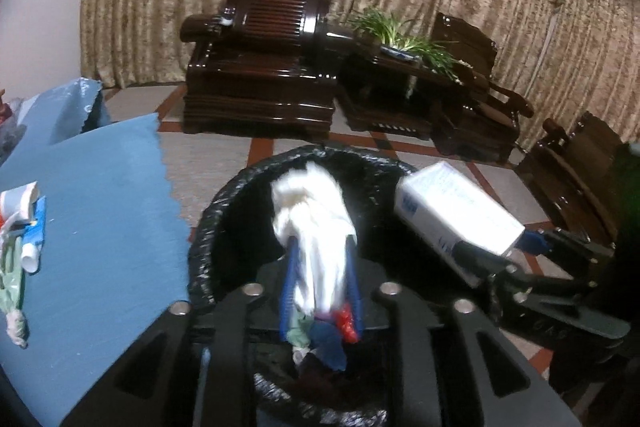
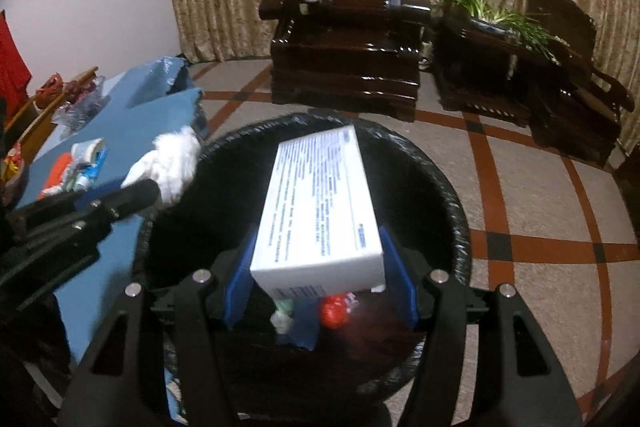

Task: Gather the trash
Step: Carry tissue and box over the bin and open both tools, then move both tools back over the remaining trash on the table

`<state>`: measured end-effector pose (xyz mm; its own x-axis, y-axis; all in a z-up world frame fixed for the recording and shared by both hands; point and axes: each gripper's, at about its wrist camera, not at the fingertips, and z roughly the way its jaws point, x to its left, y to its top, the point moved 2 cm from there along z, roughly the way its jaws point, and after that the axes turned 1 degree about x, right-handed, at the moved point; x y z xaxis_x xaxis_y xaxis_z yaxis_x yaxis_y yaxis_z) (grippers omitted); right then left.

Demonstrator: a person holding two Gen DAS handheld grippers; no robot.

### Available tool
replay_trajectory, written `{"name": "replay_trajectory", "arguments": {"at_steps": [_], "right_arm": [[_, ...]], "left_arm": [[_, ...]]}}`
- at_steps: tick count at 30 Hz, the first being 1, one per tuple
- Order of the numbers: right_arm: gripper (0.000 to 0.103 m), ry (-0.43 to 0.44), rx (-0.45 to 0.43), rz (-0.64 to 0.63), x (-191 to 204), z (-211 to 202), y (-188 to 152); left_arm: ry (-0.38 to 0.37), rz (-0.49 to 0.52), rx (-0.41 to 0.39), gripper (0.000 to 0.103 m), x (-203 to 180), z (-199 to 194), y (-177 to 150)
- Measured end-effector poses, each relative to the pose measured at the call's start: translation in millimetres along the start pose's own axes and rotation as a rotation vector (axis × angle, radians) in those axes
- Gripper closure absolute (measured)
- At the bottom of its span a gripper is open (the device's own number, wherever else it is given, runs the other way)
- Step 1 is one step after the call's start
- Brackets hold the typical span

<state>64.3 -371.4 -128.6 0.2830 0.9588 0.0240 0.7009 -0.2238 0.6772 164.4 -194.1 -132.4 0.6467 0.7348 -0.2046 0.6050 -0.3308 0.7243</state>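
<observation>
Two grippers hang over the bin, loads ready to drop

Two pieces of trash are poised above a black-lined trash bin [image 2: 460, 227] standing on the tiled floor just right of a blue-covered table [image 1: 100, 207]. The left gripper [image 1: 322, 251] has a crumpled white tissue [image 1: 316, 227] between its blue pads, above the near left part of the bin's mouth; its jaws stand partly spread, and the blurred tissue seems to be slipping out of them, though whether the pads press on it at all cannot be told. The right gripper [image 2: 320, 259] pinches a white carton printed with blue text [image 2: 320, 211] by its two long sides, tilted up and away over the middle of the bin. Red, green and blue scraps already lie at the bottom of the bin [image 2: 334, 309].

The step in hand looks like the drop itself, with both hands over the opening. Next, the right jaws need to spread wide enough to free the carton, which should fall inside since it hangs well within the rim. More litter, a squeezed tube [image 1: 32, 247] and wrappers among it, waits on the table's left side, so another trip that way seems due.
</observation>
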Motion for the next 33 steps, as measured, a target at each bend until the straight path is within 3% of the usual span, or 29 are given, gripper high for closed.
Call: {"name": "replay_trajectory", "arguments": {"at_steps": [1,2,4,7,12,19,33], "right_arm": [[0.033,-0.013,0.002,0.002,-2.1,0.6,-1.9],[0.025,-0.028,0.001,0.006,-4.8,1.0,-4.2],[0.021,-0.046,-0.007,0.009,-7.9,0.4,-7.0],[0.013,-0.050,-0.016,0.013,-8.4,-0.4,-8.4],[0.009,-0.024,-0.023,0.017,1.3,-4.0,-4.3],[0.008,0.043,-0.042,-0.022,37.7,-8.9,7.9],[0.008,0.228,-0.067,-0.154,167.0,-0.4,34.0]], "left_arm": [[-0.006,-0.002,0.000,0.054,-0.2,0.2,0.4],[-0.009,-0.005,-0.004,0.049,0.1,-0.7,0.6],[-0.012,-0.008,-0.015,0.038,2.5,-4.7,0.6],[0.009,-0.015,-0.027,0.030,7.6,-10.9,-0.3],[0.097,-0.048,-0.066,0.014,31.8,-32.2,-3.5],[0.230,-0.118,-0.108,0.009,80.4,-74.6,-18.1],[0.495,-0.256,-0.164,0.008,188.3,-165.6,-64.1]]}}
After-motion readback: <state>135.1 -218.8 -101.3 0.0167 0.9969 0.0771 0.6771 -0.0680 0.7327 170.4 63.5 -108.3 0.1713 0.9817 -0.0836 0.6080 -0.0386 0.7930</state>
